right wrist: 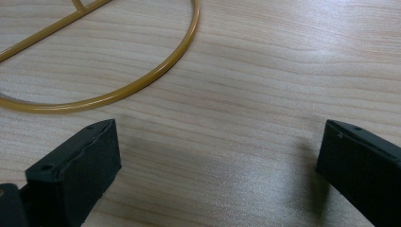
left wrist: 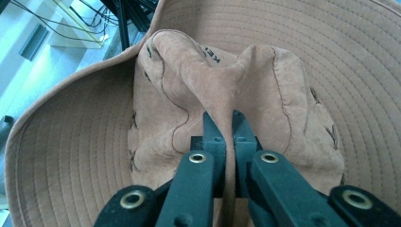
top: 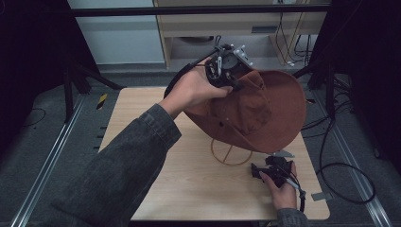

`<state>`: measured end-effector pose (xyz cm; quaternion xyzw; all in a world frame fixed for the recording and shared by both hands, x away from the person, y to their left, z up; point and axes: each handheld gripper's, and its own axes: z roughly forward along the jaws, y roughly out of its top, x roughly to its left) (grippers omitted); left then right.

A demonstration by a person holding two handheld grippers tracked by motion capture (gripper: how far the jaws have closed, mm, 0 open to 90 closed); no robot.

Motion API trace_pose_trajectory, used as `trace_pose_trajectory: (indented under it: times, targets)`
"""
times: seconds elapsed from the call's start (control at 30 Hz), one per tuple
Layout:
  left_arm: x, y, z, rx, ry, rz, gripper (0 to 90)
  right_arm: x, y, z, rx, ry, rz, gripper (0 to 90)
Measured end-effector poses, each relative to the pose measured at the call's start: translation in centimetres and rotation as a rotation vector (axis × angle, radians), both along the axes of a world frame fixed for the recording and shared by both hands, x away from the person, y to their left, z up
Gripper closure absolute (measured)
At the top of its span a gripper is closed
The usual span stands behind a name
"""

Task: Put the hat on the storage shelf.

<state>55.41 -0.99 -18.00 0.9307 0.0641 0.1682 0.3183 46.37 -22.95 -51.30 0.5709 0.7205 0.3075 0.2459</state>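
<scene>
A brown wide-brimmed suede hat (top: 265,111) hangs tilted in the air above the wooden table (top: 189,179). My left gripper (top: 226,66) holds it from above, shut on a fold of the hat's crown (left wrist: 227,94), with the stitched brim (left wrist: 359,71) spread behind it. A gold wire stand (top: 231,153) with a round base ring (right wrist: 142,80) sits on the table under the hat. My right gripper (top: 267,171) rests low over the table just right of that ring, its jaws wide apart with bare wood between them (right wrist: 220,161).
A light wooden cabinet (top: 236,28) with trailing cables stands behind the table. Black tripod legs (top: 75,80) flank the far corners. Cables (top: 340,175) loop on the grey floor at the right, beside a metal rail (top: 47,161) on the left.
</scene>
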Motion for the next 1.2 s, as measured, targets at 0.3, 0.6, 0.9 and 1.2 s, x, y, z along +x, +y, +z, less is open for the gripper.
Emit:
trace_pose_trajectory:
  times: [0.3, 0.6, 0.9, 1.2]
  targets:
    - [0.8, -0.2, -1.1, 0.005, 0.028, 0.015, 88.6, 0.1, -0.2, 0.0, -0.017, -0.01, 0.013, 0.5]
    - [0.8, -0.7, -1.8, 0.016, 0.032, 0.027, 88.2, 0.1, -0.1, 0.0, -0.018, -0.01, 0.012, 0.5]
    - [0.8, -1.2, -2.5, 0.02, 0.032, 0.027, 87.7, 0.1, -0.1, 0.0, -0.018, -0.01, 0.011, 0.5]
    - [0.7, -1.3, -3.0, 0.025, 0.021, 0.03, 86.8, 0.1, -0.1, 0.0, -0.019, -0.01, 0.01, 0.5]
